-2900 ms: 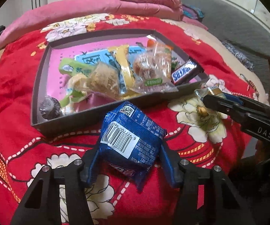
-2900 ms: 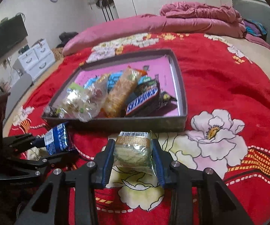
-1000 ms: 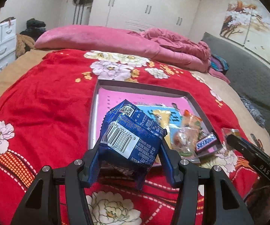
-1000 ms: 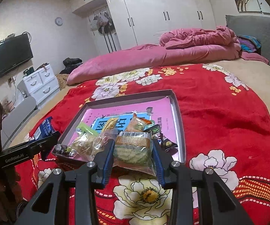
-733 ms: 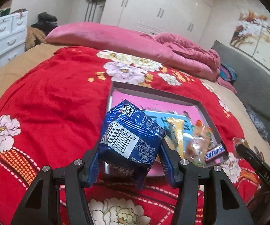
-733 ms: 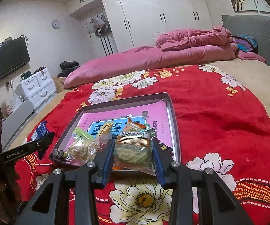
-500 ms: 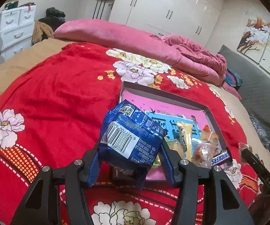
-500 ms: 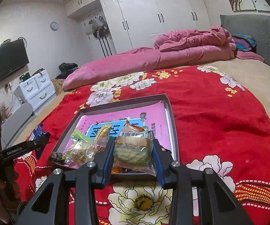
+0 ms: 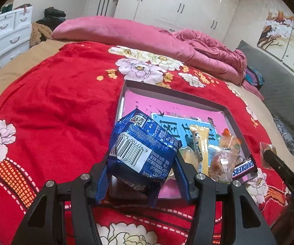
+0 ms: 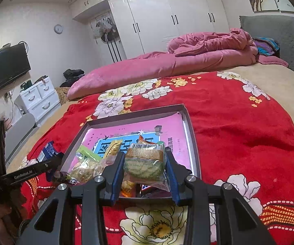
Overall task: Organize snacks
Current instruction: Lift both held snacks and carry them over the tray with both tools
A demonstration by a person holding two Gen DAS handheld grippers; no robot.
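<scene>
- Our left gripper (image 9: 141, 175) is clamped on a blue packet (image 9: 141, 151), barcode side up, both blue pads pressed into its sides.
- The blue packet sits in the air over the near left corner of the tray (image 9: 179, 99), not touching it.
- Our right gripper (image 10: 145, 175) is clamped on a clear biscuit pack (image 10: 144, 164) with a gold strip along its top edge.
- That pack hangs above the tray's near edge, over the other snacks.
- The tray, grey-walled with a pink sheet on its floor, lies on the red flowered blanket (image 9: 55, 102).
- In the tray's near end lie a yellow stick pack (image 9: 201, 143), a clear wrapped cake (image 9: 220, 163) and a Snickers bar (image 9: 244, 167) at the right corner.
- The tray's far half shows only the pink sheet.
- From the right wrist view, a green packet (image 10: 86, 153) lies at the tray's left side.
- A pink quilt (image 10: 187, 61) lies beyond the blanket.
</scene>
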